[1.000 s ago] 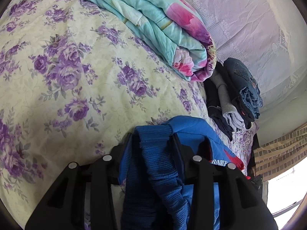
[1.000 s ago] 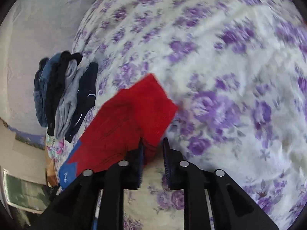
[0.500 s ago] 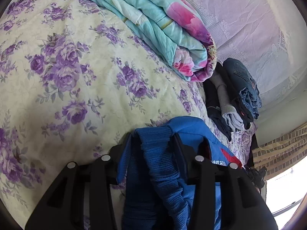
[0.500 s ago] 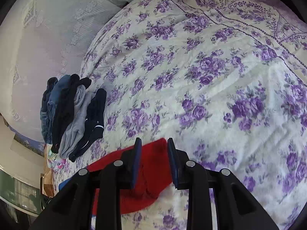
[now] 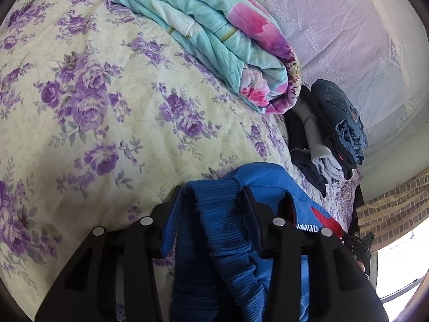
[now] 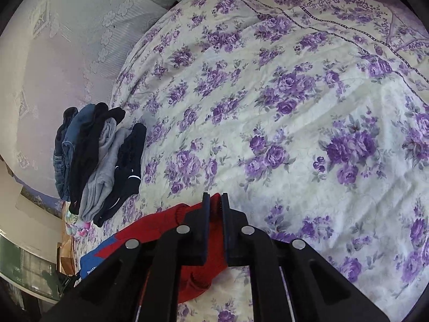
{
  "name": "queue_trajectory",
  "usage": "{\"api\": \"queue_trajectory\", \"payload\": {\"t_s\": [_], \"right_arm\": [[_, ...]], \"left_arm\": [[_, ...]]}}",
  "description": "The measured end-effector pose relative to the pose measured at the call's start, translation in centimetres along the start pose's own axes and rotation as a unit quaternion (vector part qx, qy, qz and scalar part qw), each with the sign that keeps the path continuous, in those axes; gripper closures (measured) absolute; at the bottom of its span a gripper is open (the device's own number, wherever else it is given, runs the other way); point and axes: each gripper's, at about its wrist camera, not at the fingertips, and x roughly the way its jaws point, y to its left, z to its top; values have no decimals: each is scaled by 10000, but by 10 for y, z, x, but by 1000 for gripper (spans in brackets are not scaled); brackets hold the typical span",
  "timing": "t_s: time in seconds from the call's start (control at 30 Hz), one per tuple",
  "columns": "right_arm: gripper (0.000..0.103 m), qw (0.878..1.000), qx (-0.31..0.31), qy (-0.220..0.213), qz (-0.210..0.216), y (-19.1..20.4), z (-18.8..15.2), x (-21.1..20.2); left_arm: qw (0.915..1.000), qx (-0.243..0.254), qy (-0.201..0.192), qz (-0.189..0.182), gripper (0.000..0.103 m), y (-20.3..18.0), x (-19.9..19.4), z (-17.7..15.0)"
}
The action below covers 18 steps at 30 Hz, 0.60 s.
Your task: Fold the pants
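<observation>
**A:** What does each view show?

**B:** Left wrist view: my left hand-held gripper (image 5: 213, 196) is clenched on the ribbed blue knit band of the blue-and-red pants (image 5: 228, 230), which bunches between its fingers. Right wrist view: my right hand-held gripper (image 6: 213, 204) pinches the red ribbed end of the same pants (image 6: 166, 225), its jaws nearly together on the cloth.

**A:** Where do the pants lie?

**B:** On the bed's cream quilt with purple roses (image 6: 281, 112), near its edge. I judge that two held ends let me keep the fabric taut and bring one end over the other.

**A:** And the rest?

**B:** A stack of dark folded clothes (image 6: 99, 161) sits apart at the quilt's edge, probably finished pieces. A rolled turquoise-and-pink blanket (image 5: 214, 35) lies beyond.
</observation>
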Motion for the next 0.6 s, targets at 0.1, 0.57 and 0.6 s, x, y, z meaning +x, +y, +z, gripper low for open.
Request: {"api": "queue_trajectory", "payload": {"t_s": [0.1,0.57,0.6], "right_arm": [[96,10000,74,19,-63,0,3,2],[55,9997,39,-206,88,-10,-58,-104],[55,9997,-31,-214,102,-11,-70,-114]], "left_arm": [[9999,-94,37,-71,60,2,0,3],[9984,-243,-198,463,47,12,-79,-43],[9987,-248,-160,420,47,15,-91,-58]]}}
